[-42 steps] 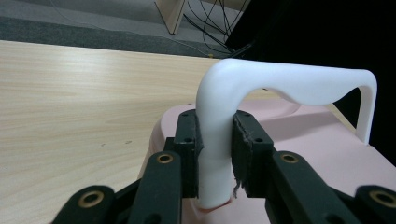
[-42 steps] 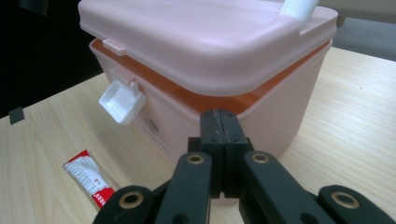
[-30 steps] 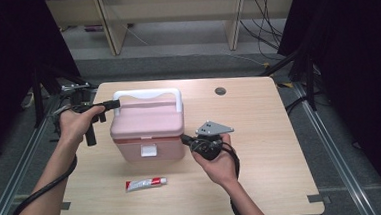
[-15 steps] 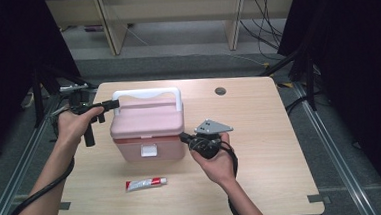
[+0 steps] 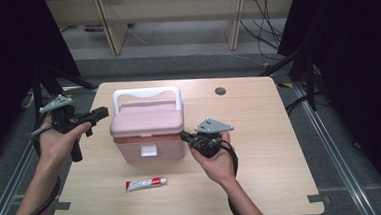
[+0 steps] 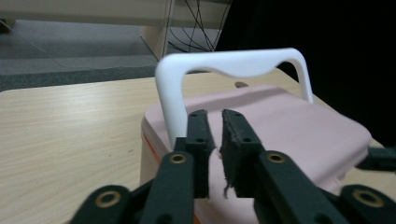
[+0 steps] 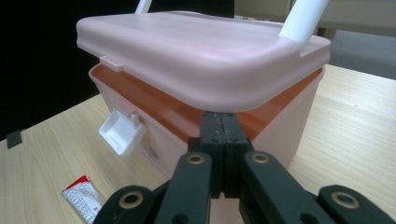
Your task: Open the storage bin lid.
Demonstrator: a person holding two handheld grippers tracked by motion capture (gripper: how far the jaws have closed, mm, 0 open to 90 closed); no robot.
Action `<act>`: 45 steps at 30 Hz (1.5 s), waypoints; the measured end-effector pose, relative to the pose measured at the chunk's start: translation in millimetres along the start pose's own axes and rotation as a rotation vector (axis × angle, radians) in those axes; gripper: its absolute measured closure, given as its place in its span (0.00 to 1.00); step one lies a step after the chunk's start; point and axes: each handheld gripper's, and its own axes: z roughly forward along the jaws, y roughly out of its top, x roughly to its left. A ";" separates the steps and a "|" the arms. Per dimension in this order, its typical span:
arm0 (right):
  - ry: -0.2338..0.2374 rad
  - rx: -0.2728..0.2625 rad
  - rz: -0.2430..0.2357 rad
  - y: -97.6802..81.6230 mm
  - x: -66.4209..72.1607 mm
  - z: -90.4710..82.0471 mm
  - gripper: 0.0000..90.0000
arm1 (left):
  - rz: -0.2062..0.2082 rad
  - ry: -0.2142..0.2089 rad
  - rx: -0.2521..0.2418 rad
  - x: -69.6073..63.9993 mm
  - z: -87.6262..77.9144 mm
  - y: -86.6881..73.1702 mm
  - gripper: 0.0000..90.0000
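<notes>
A pink lidded box [image 5: 148,147] with a white handle [image 5: 147,93] stands upright at the table's middle. Its lid [image 7: 201,51] is raised a little off the body, so a gap shows the orange inside. The white front latch [image 7: 121,133] hangs undone. My right gripper [image 5: 184,135] is shut, and its tips [image 7: 220,123] rest at the box's right side, just under the lid's edge. My left gripper [image 5: 101,113] is held at the box's left, near the lid [image 6: 289,126] and the handle's foot [image 6: 224,67]. Its jaws are all but together with nothing between them [image 6: 215,135].
A small red and white tube [image 5: 145,183] lies on the table [image 5: 270,132] in front of the box, also seen low left in the right gripper view [image 7: 83,196]. A round cable hole [image 5: 220,91] sits at the back. Dark stands flank the table.
My left gripper has drawn back a little to the left, away from the lid's corner. The right gripper has stayed at the box's right side.
</notes>
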 end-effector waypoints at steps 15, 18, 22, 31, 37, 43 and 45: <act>-0.024 -0.023 -0.010 10.5 -1.9 -0.5 1.00 | 0.058 0.000 -0.069 -7.2 -21.1 -42.7 1.00; -0.026 -0.028 -0.011 12.3 -2.6 -0.7 1.00 | 0.045 -0.009 -0.071 -5.8 -18.1 -53.7 1.00; -0.032 -0.035 -0.014 14.9 -3.2 0.1 1.00 | 0.054 -0.016 -0.063 -6.6 -12.7 -64.4 1.00; -0.047 -0.066 -0.021 21.8 -6.5 1.7 1.00 | 0.068 -0.026 -0.070 -15.2 -1.4 -74.0 1.00; -0.052 -0.074 -0.015 25.1 -6.7 1.3 1.00 | 0.096 -0.030 -0.082 -20.5 4.2 -74.0 1.00; -0.059 -0.080 -0.017 28.4 -8.1 1.4 1.00 | 0.120 -0.012 -0.052 -20.6 15.1 -83.7 1.00; -0.058 -0.077 -0.022 30.0 -8.3 1.5 1.00 | 0.120 -0.011 -0.050 -20.5 18.2 -88.0 1.00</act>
